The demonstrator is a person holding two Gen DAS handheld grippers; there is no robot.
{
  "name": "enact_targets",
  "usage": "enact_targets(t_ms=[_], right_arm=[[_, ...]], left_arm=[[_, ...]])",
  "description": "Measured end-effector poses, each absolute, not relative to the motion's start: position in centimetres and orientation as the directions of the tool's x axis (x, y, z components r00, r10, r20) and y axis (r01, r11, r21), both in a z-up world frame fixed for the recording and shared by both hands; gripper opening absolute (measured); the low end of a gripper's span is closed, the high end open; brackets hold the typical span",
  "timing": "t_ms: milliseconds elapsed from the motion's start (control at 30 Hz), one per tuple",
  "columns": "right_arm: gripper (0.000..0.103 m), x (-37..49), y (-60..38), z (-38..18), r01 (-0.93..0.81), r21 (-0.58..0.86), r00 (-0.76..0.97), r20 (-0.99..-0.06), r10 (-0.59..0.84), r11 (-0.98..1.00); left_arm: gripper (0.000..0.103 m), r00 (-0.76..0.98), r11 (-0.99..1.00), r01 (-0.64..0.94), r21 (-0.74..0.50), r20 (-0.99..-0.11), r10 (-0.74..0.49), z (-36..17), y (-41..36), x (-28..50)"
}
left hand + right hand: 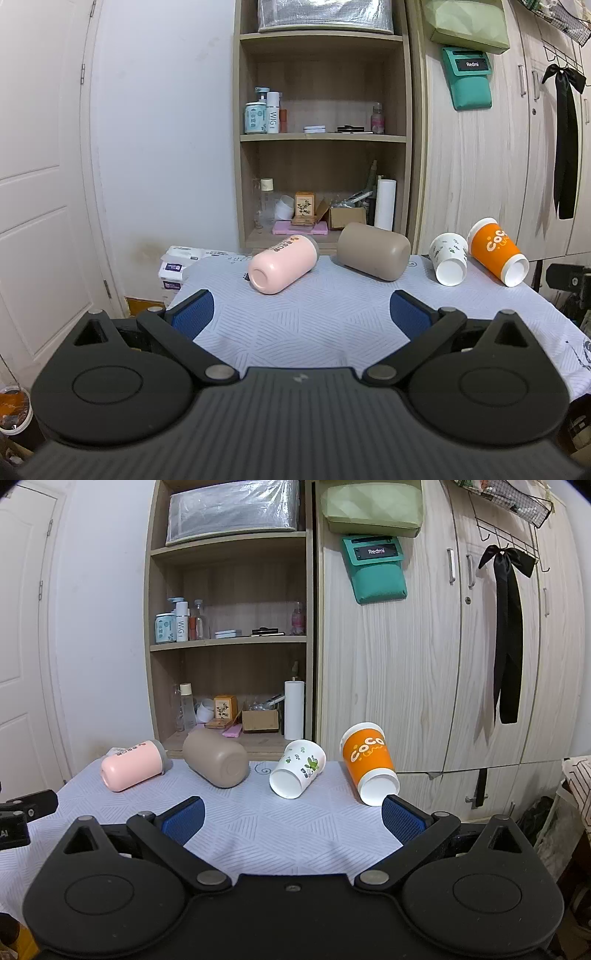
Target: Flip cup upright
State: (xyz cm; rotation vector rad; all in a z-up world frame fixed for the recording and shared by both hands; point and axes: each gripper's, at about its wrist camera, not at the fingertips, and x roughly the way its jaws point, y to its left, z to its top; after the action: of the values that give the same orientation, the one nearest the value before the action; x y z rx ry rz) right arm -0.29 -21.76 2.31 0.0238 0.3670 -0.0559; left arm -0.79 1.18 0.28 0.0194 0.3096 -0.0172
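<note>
The left gripper (302,312) is spread wide, its 2 blue pads (194,314) well apart with nothing between them. It hovers above the near part of the table (295,332), which is covered by a pale cloth with a line pattern.

The right gripper (292,818) is likewise fully spread and holds nothing; only the cloth shows between its blue pads (184,819).

4 cups lie on their sides in a row across the far part of the table, ahead of both grippers.

1. Pink cup (282,264): ahead of the left gripper and slightly toward its left finger, small base end facing the gripper.
2. Taupe cup (373,251): ahead of the left gripper, toward its right finger, closed base facing the gripper. It is close beside the pink cup; contact cannot be judged.
3. White cup (297,773) with leaf print: directly ahead of the right gripper, between its fingers, with the narrow end nearest. Whether that end is open cannot be told.
4. Orange cup (367,762) marked "CoCo": ahead of the right gripper's right finger, narrow end just beyond that fingertip, near the table edge.

No cup touches either gripper.

Beyond the table stands an open shelf unit (229,642) holding bottles and boxes. To its right is a wooden wardrobe (424,664) with a teal pouch (376,572) and a black ribbon (508,635) hanging on it.
</note>
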Motion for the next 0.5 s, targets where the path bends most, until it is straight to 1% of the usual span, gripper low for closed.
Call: enact_targets(t_ms=[500], right_arm=[[0.103, -0.36, -21.39, 2.17, 0.063, 0.003, 0.927, -0.370, -0.057, 0.998]], left_arm=[[0.103, 0.949, 1.000, 0.019, 0.008, -0.314, -0.015, 0.79, 1.58, -0.76]])
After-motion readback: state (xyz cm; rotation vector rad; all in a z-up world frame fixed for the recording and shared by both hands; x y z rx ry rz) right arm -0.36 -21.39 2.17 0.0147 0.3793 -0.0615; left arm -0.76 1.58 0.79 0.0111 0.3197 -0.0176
